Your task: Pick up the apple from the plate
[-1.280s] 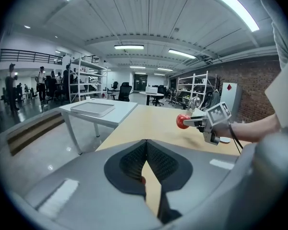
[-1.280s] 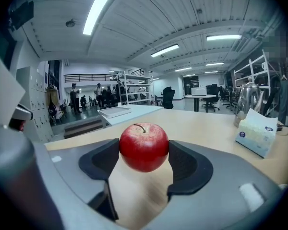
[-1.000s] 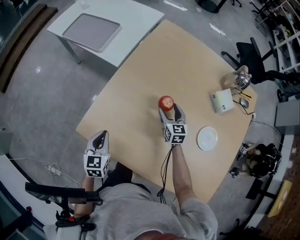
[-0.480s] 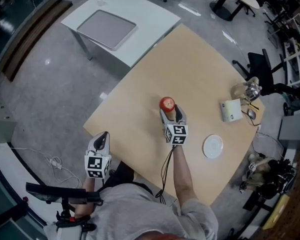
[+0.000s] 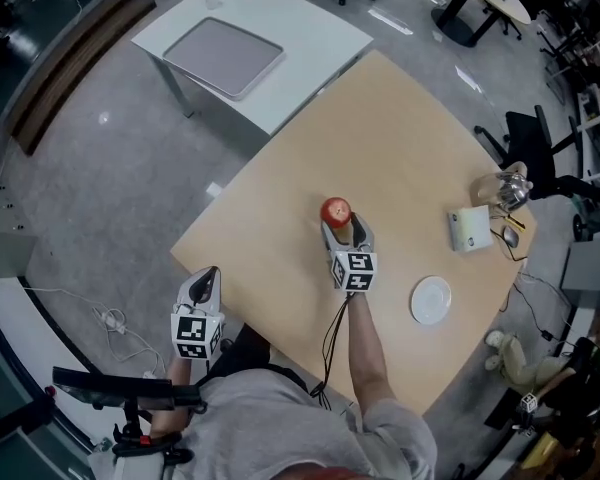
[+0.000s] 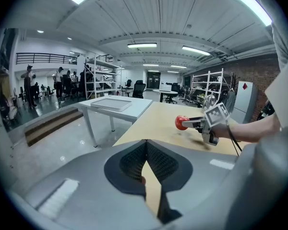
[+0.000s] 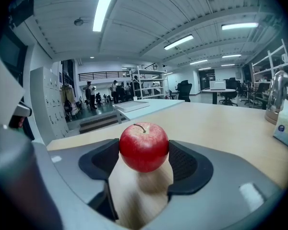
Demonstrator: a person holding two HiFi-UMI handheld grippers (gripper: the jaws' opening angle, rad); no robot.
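Note:
My right gripper is shut on a red apple, held above the middle of the wooden table. In the right gripper view the apple sits upright, stem up, pinched between both black pads. The white plate lies bare on the table, to the right of that gripper. My left gripper hangs off the table's near-left edge, over the floor. Its pads meet at the tips with nothing between them. From the left gripper view the apple shows far ahead in the right gripper.
A white box and a glass kettle stand near the table's right edge. A white side table with a grey tray stands at the upper left. Office chairs and a stuffed toy sit around the right side.
The right gripper keeps its hold on the apple at about the same spot. The view has shifted slightly as the head moved. The left gripper stays put.

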